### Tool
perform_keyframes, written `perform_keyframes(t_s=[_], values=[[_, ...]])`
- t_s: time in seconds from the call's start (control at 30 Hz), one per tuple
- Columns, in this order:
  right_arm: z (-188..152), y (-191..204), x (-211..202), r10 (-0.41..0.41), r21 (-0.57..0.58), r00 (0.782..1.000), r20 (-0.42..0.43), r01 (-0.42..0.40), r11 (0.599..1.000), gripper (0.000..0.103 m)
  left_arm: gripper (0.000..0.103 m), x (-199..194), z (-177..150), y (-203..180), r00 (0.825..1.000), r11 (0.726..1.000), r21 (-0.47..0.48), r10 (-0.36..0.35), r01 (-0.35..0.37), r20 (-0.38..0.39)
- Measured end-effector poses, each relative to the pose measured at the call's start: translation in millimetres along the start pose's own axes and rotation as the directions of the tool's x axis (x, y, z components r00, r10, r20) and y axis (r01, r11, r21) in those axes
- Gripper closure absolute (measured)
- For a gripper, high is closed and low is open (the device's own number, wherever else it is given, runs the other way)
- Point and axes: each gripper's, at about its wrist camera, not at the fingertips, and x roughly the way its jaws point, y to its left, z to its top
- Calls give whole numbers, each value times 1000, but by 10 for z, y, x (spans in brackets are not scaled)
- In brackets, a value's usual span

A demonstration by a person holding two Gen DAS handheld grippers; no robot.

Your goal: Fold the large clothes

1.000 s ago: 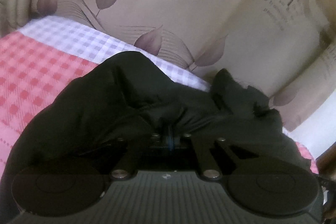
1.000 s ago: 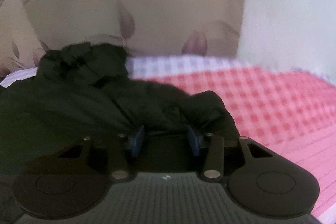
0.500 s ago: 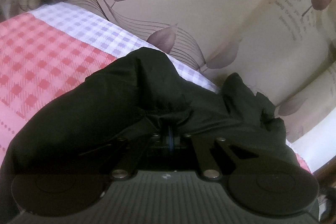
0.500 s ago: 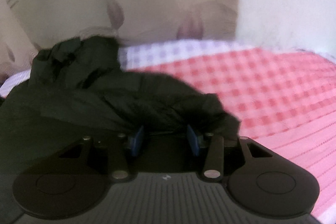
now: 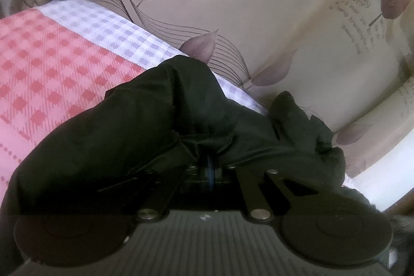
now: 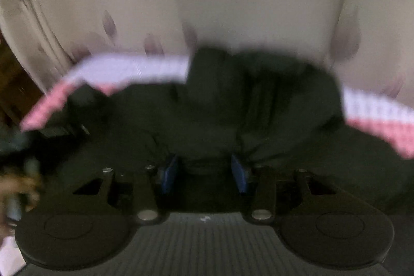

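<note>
Both tilt downward: left gripper (image 5: 210, 164) pinches the black garment (image 5: 134, 131); right gripper (image 6: 204, 170), blurred, seemingly closing on it.

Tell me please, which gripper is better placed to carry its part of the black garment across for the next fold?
Probably the right gripper: a thick bunch of the black garment sits between its closing jaws. The left gripper, shut on a thin pinch, can anchor that side on the checked sheet.

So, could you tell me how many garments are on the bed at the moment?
1: a black garment bunched on the checked bed cover, gripped by both the left gripper and right gripper. Others may be hidden.
</note>
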Motion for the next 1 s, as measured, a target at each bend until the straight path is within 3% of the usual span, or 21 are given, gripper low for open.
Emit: perform_keyframes(t_s=[0.17, 0.23, 0.37, 0.5, 0.57, 0.63, 0.83, 0.9, 0.97, 1.0], values=[[15, -179, 9, 70, 85, 997, -23, -67, 994, 59, 92, 5, 12, 38, 1000, 1000, -1, -18, 18, -6], [9, -291, -276, 101, 110, 994, 46, -106, 988, 58, 92, -1, 5, 25, 1000, 1000, 4, -16, 16, -3], [-116, -798, -700, -95, 121, 979, 183, 74, 990, 58, 92, -3, 5, 49, 1000, 1000, -10, -30, 30, 1], [-407, -1543, -736, -236, 248, 965, 118, 201, 948, 59, 92, -12, 2, 48, 1000, 999, -11, -31, 31, 7], [-564, -1783, -642, -240, 275, 967, 78, 211, 938, 59, 92, -17, -4, 45, 1000, 1000, -8, -29, 29, 13], [-674, -1890, -596, -198, 309, 976, 89, 162, 937, 59, 92, -18, -12, 48, 999, 1000, -7, -30, 30, 18], [-622, -1910, -703, -206, 326, 976, 68, 173, 929, 58, 93, -74, 17, 60, 999, 999, -22, -34, 34, 10], [-700, -1840, -928, -222, 335, 961, 167, 156, 929, 56, 85, -193, 65, 71, 998, 998, -8, -54, 54, 22], [-852, -1705, -1177, -185, 315, 946, 268, 95, 944, 53, 68, -373, 116, 88, 996, 997, 38, -75, 73, 58], [-958, -1616, -1281, -167, 296, 938, 305, 73, 952, 46, 56, -462, 148, 112, 994, 996, 58, -77, 73, 76]])
